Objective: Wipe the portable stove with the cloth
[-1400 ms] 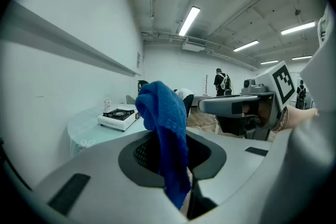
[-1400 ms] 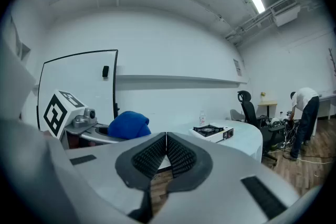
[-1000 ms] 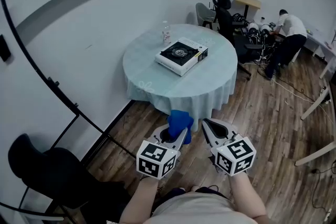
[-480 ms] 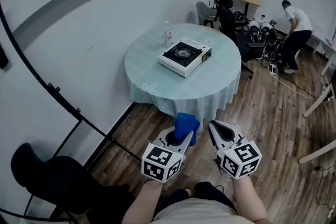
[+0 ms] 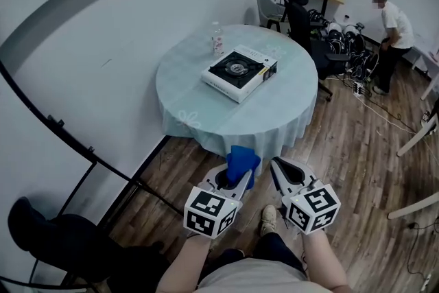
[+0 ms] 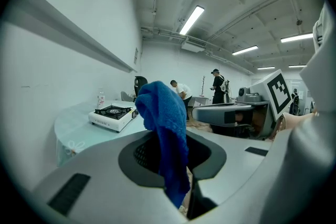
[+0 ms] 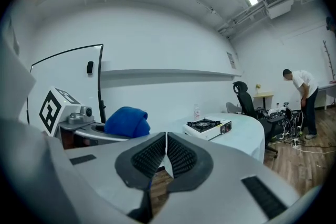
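The left tool (image 5: 239, 175) clamps a fluffy blue cloth (image 5: 241, 160), while the right tool (image 5: 276, 165), ribbed jaws together, holds nothing.

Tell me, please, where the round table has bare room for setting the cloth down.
The table is bare between the stove and its near rim, and on the right. Only the bottle crowds the far-left edge.

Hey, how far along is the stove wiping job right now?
Done: the left gripper is shut on the blue cloth. In hand: the approach, with both grippers short of the round table and the right gripper shut and empty. Left: reaching the portable stove on the table and wiping it; the cloth is nowhere near it yet.
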Tool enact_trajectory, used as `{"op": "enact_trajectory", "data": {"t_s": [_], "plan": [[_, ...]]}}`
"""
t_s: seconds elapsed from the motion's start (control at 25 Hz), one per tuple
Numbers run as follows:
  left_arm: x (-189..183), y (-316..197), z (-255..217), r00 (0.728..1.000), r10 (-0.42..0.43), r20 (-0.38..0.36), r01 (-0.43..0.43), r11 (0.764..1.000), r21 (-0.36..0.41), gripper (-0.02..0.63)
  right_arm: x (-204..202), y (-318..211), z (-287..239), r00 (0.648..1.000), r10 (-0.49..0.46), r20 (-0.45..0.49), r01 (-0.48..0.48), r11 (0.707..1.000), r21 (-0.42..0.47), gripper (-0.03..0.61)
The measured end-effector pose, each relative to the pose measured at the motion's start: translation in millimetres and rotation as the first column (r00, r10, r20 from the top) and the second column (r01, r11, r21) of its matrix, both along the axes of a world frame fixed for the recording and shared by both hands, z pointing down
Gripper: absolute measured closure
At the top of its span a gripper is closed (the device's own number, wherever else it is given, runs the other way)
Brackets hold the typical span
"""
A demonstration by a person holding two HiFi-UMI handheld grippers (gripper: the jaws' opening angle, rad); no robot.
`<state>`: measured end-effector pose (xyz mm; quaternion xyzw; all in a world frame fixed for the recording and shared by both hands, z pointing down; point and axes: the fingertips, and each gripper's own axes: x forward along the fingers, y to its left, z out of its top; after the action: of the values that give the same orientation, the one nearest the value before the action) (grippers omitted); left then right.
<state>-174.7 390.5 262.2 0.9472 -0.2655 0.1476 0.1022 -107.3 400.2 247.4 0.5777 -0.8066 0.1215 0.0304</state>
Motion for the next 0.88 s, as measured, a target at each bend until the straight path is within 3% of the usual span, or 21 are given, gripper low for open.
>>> {"op": "enact_trajectory", "data": {"t_s": [0.48, 0.88], "plan": [[91, -96, -5, 0.995, -0.095, -0.016, 0.095, 0.996, 0.002, 0.523, 93, -99, -9, 0.996, -0.081, -0.028, 0.082, 0.997, 0.009, 0.554], [146, -136, -6, 0.991, -0.129, -0.032, 0.129, 0.992, 0.003, 0.523, 149, -135, 0, 0.994, -0.102, -0.041, 0.102, 0.995, -0.002, 0.554]]}}
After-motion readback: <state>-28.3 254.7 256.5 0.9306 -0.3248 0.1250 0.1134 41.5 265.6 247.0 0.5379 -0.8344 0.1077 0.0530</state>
